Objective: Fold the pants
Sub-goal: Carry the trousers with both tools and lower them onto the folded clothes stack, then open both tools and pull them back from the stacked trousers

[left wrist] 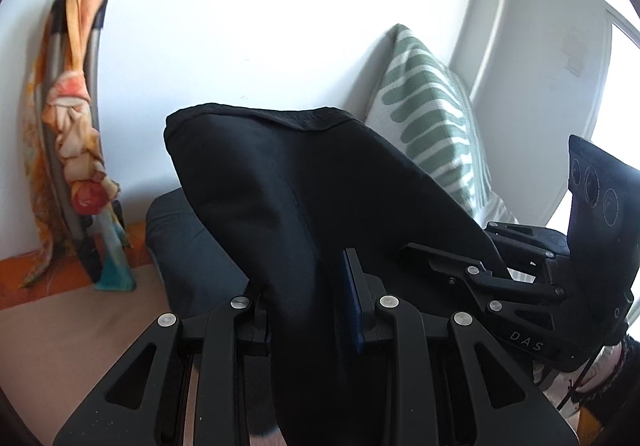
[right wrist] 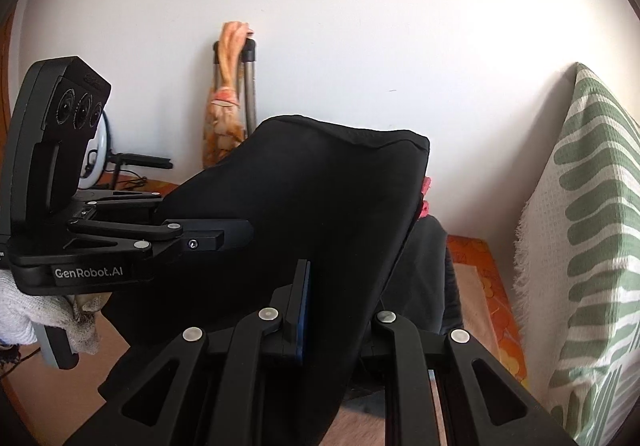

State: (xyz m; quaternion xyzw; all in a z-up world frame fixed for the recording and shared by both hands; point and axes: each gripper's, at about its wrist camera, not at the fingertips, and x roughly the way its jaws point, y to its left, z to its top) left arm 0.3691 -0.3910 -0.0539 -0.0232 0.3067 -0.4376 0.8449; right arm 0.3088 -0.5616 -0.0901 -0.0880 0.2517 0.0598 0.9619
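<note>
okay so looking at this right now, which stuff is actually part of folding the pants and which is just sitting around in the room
Part of the job:
- black pants, lifted off the surface
- left hand-held gripper, shut on the pants
- right hand-held gripper, shut on the pants

Just lying about:
- green and white pillow
- orange patterned cloth draped on a folded stand
- ring light

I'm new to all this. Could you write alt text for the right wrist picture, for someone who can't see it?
A black two-finger right gripper pinches a lifted fold of black pants, and the left gripper grips the same cloth from the left side. Behind are a white wall and a green-and-white patterned pillow.
</note>
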